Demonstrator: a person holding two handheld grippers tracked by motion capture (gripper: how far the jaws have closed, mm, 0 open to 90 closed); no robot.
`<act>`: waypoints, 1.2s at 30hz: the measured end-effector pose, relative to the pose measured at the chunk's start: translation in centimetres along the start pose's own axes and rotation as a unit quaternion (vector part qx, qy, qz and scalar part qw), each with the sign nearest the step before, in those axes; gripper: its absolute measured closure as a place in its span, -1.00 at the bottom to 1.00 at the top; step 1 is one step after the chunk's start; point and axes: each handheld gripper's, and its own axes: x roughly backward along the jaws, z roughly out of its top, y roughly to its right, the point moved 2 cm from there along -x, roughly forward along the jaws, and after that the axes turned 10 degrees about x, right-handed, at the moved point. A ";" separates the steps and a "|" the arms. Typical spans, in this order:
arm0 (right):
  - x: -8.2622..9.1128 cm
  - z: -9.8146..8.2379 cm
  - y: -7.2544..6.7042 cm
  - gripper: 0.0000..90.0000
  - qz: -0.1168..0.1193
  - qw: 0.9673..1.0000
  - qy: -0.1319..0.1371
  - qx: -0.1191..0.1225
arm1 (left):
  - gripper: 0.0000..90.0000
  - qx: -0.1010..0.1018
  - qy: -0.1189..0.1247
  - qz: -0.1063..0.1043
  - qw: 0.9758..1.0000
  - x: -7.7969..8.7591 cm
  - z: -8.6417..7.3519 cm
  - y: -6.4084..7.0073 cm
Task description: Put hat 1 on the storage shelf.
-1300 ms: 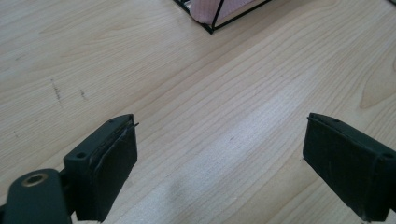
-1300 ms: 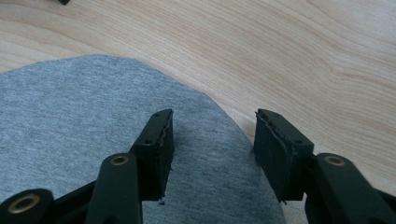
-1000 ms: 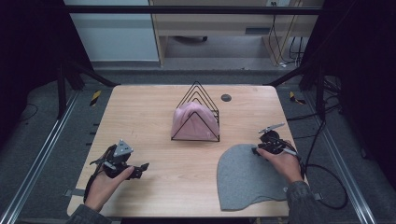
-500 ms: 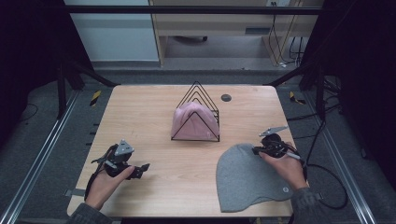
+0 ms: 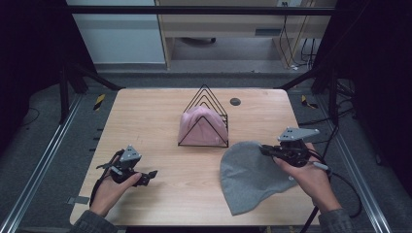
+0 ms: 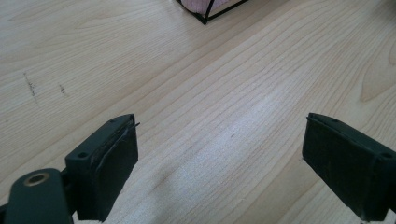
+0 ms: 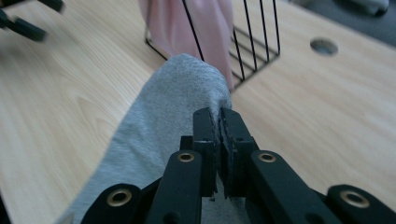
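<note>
Pink hat [image 5: 201, 127]: lodged in wire rack [image 5: 204, 104], mid-bench; judged done.
Grey hat [image 5: 252, 177]: flat on bench [image 5: 145, 116] just right of rack, one edge raised; judged still to be racked.
Right claw [image 7: 218, 122]: clenched on grey hat's edge.
Left claw [image 6: 219, 154]: released, grasping nothing, low over bare bench.
Hard to make out: depth of fabric between right jaws; free rack slots.

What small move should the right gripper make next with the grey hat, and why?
Probably lift the grey hat a little and carry it toward the wire rack. The right gripper is shut on the hat's edge, the pink hat sits in the rack, and the left gripper rests open, apart from both.
</note>
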 end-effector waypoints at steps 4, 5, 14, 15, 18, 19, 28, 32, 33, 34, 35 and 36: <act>1.0 2.2 -0.8 0.92 -0.003 0.999 0.026 0.018 | -0.77 0.001 -0.001 -0.012 1.000 -0.1 -0.1 0.2; 1.0 2.2 -0.8 0.92 -0.003 0.999 0.026 0.018 | -0.76 0.001 -0.001 -0.012 1.000 -0.1 -0.1 0.2; 0.8 6.8 -1.8 0.92 -0.005 0.997 0.061 0.054 | -0.74 -0.010 0.003 -0.031 0.999 0.0 0.0 0.7; 0.8 7.9 -1.9 0.92 -0.004 0.996 0.070 0.060 | -0.74 -0.009 0.004 -0.033 0.999 0.0 0.0 0.8; 0.8 9.2 -2.1 0.92 -0.006 0.994 0.082 0.068 | -0.74 -0.013 0.004 -0.037 0.999 0.0 0.1 1.1; 0.8 9.2 -2.1 0.92 -0.006 0.994 0.082 0.068 | -0.74 -0.013 0.004 -0.037 0.999 0.0 0.1 1.1; 1.0 12.6 -3.3 0.92 -0.007 0.991 0.096 0.089 | -0.74 -0.031 0.033 -0.041 0.998 0.9 0.9 2.0; 0.7 13.2 -3.5 0.92 -0.002 0.992 0.091 0.093 | -0.74 -0.020 0.047 -0.047 0.998 1.4 1.3 2.3; 0.6 13.3 -3.6 0.92 -0.001 0.991 0.091 0.094 | -0.74 -0.021 0.047 -0.046 0.998 1.4 1.3 2.4; 0.6 13.4 -3.6 0.92 0.000 0.991 0.093 0.093 | -0.74 -0.024 0.046 -0.048 0.997 1.4 1.4 2.5; 0.6 13.6 -3.8 0.92 0.001 0.991 0.094 0.093 | -0.74 -0.024 0.046 -0.050 0.997 1.4 1.4 2.5; 0.6 13.6 -3.9 0.92 0.002 0.991 0.095 0.093 | -0.73 -0.024 0.046 -0.050 0.997 1.4 1.5 2.6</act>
